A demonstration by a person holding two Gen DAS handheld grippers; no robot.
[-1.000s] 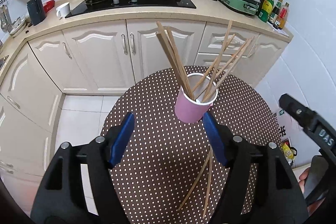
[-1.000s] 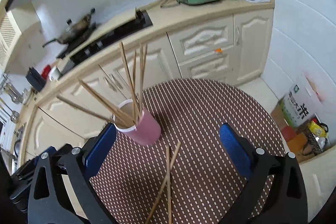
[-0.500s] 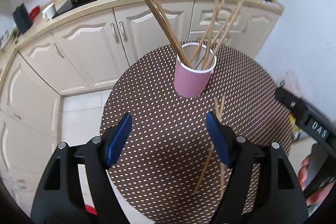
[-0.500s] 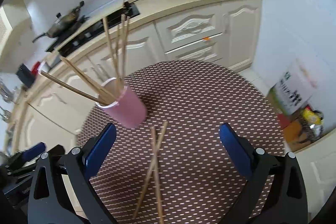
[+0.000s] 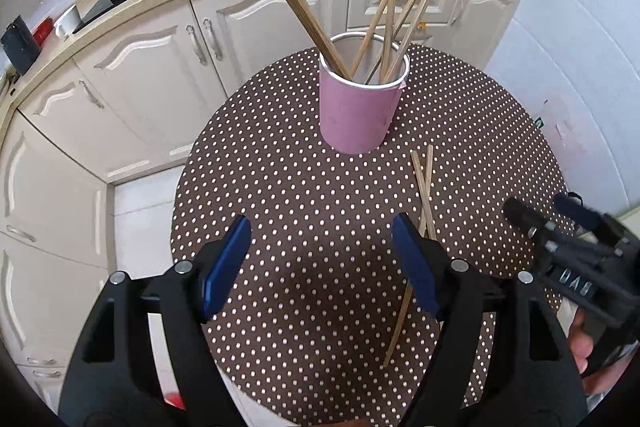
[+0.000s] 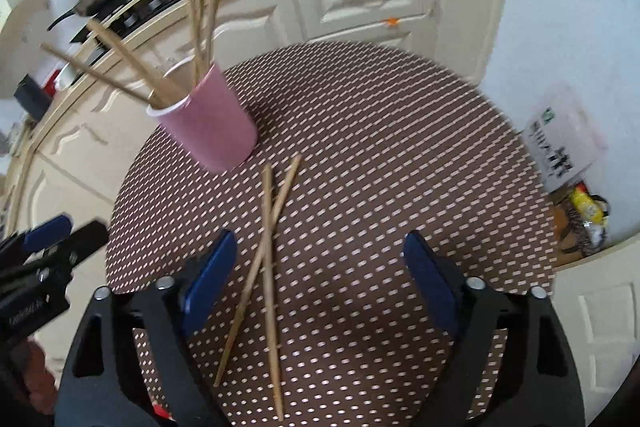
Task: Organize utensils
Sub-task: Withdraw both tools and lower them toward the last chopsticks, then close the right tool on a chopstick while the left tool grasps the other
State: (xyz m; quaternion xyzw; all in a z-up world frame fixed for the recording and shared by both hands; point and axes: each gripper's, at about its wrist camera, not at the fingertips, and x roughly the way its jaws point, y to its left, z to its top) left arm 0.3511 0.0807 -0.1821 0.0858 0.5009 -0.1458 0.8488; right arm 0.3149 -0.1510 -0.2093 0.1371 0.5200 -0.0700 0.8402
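Now nearer the crossed chopsticks (image 6: 266, 267).

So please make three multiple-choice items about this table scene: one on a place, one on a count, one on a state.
1. Where do the loose chopsticks lie?
A. on the stove
B. on the dotted table, in front of the pink cup
C. on the floor

2. How many loose chopsticks are on the table?
A. two
B. five
C. none

3. How do the loose chopsticks lie?
A. parallel, apart
B. crossed
C. standing upright

Answers: 1 B, they rest on the tablecloth near the cup's base. 2 A, two sticks show outside the cup. 3 B, one lies across the other.
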